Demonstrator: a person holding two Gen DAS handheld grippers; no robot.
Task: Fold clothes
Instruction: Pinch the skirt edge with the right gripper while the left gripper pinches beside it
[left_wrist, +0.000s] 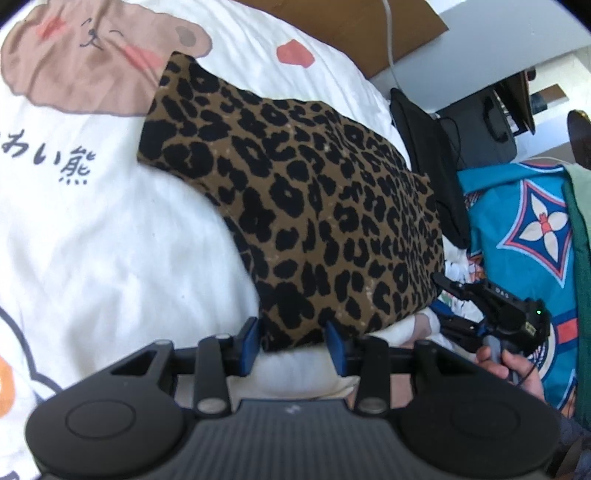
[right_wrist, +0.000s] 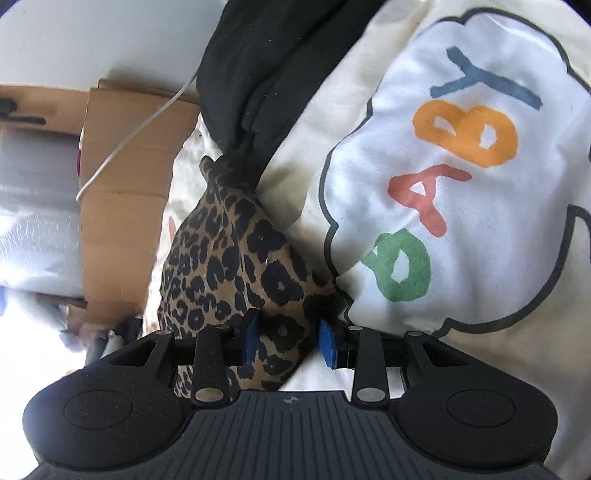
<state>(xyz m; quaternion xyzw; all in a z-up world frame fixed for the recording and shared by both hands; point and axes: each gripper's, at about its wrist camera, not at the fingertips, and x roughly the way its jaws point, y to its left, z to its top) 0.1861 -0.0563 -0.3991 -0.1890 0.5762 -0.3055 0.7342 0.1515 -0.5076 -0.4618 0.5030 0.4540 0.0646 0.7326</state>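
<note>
A leopard-print garment (left_wrist: 314, 206) lies folded into a thick oblong on the white printed bedding (left_wrist: 110, 240). Its near edge sits between the blue pads (left_wrist: 251, 339) of my left gripper (left_wrist: 293, 343), which is shut on that edge. Seen from the left wrist, my right gripper (left_wrist: 448, 286) meets the garment's right corner, with a person's hand (left_wrist: 517, 369) holding it. In the right wrist view, the right gripper (right_wrist: 288, 339) is shut on a bunched corner of the leopard-print garment (right_wrist: 229, 266), and cloth fills the gap between the pads.
A black garment (right_wrist: 266, 74) lies on the bedding (right_wrist: 461, 221) beyond the leopard cloth. Brown cardboard (right_wrist: 125, 184) and a white cable (right_wrist: 136, 125) are past the bed edge. A blue patterned cloth (left_wrist: 524, 229) hangs to the right.
</note>
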